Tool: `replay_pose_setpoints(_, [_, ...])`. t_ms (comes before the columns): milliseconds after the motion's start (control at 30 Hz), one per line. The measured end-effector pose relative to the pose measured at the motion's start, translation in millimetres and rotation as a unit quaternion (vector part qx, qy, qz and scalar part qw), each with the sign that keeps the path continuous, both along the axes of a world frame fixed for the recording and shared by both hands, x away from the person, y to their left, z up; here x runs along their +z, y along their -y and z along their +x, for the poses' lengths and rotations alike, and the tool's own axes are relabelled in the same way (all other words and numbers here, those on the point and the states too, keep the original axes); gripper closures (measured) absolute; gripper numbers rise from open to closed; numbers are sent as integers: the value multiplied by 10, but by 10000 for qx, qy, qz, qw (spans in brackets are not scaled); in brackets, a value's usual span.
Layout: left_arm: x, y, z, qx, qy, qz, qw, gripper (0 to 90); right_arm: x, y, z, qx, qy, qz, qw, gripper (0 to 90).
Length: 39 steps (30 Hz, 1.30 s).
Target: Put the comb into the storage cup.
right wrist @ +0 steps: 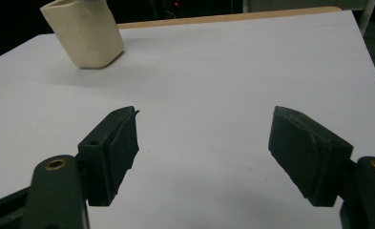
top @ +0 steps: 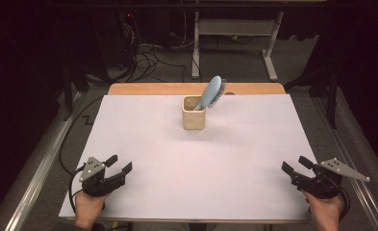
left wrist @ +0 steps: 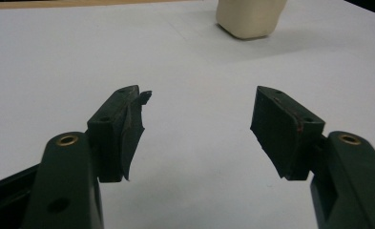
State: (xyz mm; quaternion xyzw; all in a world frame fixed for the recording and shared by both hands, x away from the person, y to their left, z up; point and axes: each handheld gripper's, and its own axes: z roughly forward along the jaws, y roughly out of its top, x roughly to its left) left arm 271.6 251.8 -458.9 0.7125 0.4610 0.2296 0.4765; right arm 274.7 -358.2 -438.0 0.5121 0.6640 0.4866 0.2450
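Observation:
A cream square cup (top: 194, 113) stands on the white table sheet (top: 143, 144) toward the far middle. A light blue hairbrush (top: 211, 93) leans out of it to the right, bristles facing right. My left gripper (top: 119, 163) rests low at the near left corner, held by a hand, jaws open and empty. My right gripper (top: 296, 164) rests at the near right corner, also open with nothing between its jaws. In the left gripper view the cup (left wrist: 250, 18) stands far ahead of the open gripper (left wrist: 199, 107). In the right gripper view the cup (right wrist: 84, 34) is at upper left, beyond the gripper (right wrist: 204, 129).
The wooden table edge (top: 196, 88) runs behind the white sheet. Beyond it a white desk frame (top: 234, 33) and tangled cables (top: 148, 57) lie on the dark floor. A metal rail (top: 32, 183) runs along the left side.

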Motion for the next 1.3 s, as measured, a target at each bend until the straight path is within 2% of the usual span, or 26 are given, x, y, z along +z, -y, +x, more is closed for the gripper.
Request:
replay_pose_setpoints(667, [1, -2, 7, 3, -12, -9, 10000, 355, -139, 46, -29, -220, -76, -137, 9996, 256])
replay_pose_setpoints(1300, [-2, -13, 20, 27, -52, -53, 10000, 353, -218, 21, -70, -208, -46, -324, 9992, 255])
